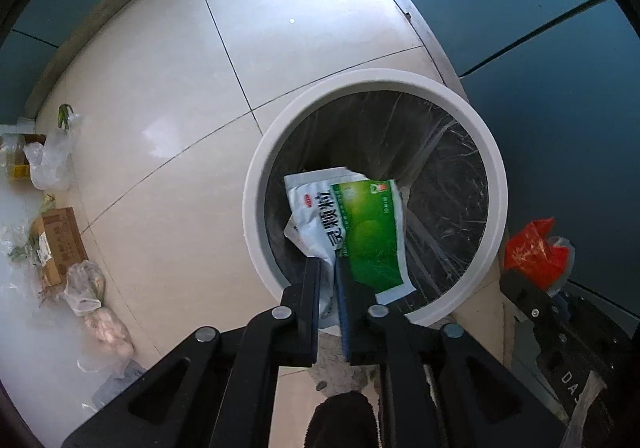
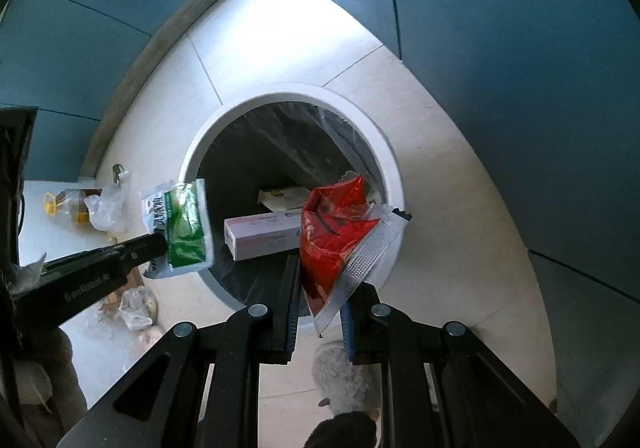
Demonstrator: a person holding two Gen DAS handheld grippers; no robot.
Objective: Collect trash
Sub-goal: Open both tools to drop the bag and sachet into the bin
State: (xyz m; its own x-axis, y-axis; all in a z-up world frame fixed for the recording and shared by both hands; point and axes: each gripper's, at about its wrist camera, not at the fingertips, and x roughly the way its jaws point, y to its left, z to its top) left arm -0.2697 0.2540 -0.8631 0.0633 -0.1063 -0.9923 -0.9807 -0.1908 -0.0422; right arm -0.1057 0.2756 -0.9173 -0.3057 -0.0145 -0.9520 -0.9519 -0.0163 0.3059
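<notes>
Left wrist view. Your left gripper (image 1: 329,268) is closed down to a narrow gap, its two fingers pinching the lower edge of a green-and-white packet (image 1: 352,226). The packet hangs over the near-left part of the mouth of the white-rimmed trash bin (image 1: 256,184), which is lined with a clear bag over a dark interior. The bin stands on the pale tiled floor (image 1: 168,96), close to the blue wall panels (image 1: 520,8). Along the left edge of the floor lie a cardboard box (image 1: 60,244), crumpled clear plastic bags (image 1: 52,160) and a pinkish bagged item (image 1: 108,328). At the right edge you see your right gripper (image 1: 520,288), with a red packet (image 1: 534,252) at its tip.

Right wrist view. Your right gripper (image 2: 320,288) stands partly open; the red packet (image 2: 332,240), with its silver foil inner face (image 2: 368,260), sits between the fingers. You cannot tell whether the right finger touches it. The packet is over the near-right rim of the bin (image 2: 394,184). Inside the bin lie a long white-and-pink carton (image 2: 260,234) and a smaller pale box (image 2: 280,198). At the left, your left gripper (image 2: 148,246) holds the green-and-white packet (image 2: 184,232) at the bin's left rim. A yellow-capped bottle (image 2: 66,206) and plastic bags (image 2: 108,204) rest on the floor (image 2: 440,208) beyond it.
</notes>
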